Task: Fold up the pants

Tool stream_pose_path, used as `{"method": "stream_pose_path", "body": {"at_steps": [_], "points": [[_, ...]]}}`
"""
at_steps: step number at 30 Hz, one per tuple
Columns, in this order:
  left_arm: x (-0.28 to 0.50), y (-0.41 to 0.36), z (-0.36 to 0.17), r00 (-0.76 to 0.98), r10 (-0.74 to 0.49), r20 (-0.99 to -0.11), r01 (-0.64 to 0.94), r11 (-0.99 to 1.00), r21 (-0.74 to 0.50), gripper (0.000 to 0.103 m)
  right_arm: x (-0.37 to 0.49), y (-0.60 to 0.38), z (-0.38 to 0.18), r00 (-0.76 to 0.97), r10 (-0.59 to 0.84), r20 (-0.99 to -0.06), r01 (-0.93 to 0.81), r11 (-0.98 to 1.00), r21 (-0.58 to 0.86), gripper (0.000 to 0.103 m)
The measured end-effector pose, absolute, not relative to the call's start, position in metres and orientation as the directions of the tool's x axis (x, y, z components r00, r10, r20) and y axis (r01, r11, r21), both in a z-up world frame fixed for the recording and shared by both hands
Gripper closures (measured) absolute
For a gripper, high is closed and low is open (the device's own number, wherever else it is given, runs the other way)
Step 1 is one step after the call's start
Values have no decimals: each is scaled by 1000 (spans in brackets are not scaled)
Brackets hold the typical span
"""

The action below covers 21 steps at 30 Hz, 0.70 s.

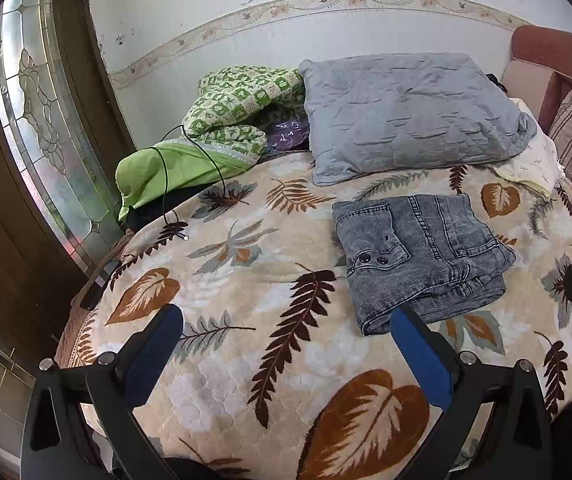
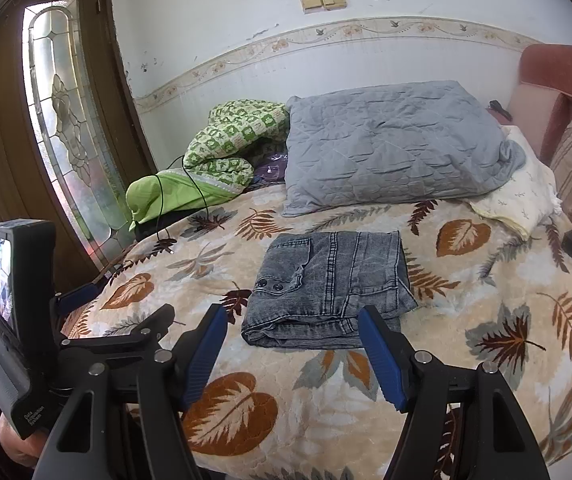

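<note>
Folded grey denim pants [image 2: 328, 288] lie as a compact rectangular bundle near the middle of the leaf-patterned blanket [image 2: 466, 364], just in front of the grey quilted pillow [image 2: 390, 148] at the wall-side edge. The right gripper [image 2: 292, 354] hovers level over the near edge, jaws spread wide and empty, its blue-padded fingers [image 2: 382, 358] framing the bundle's near end. The left gripper [image 1: 286, 344] hovers alongside, likewise wide open and holding nothing, with the pants ahead by its right finger.
</note>
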<state>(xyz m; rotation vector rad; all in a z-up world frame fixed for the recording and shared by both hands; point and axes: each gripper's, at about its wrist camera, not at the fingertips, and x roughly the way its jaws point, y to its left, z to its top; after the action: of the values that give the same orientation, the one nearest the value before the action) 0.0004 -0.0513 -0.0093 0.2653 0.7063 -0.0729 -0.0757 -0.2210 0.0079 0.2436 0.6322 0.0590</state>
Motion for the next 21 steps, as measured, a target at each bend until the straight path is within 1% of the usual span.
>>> {"method": "stream_pose_path", "body": {"at_steps": [21], "points": [[1, -51, -14, 756, 18, -655, 164, 963, 215, 0, -71, -226, 2, 792, 139, -594, 9, 971, 239, 32]]}}
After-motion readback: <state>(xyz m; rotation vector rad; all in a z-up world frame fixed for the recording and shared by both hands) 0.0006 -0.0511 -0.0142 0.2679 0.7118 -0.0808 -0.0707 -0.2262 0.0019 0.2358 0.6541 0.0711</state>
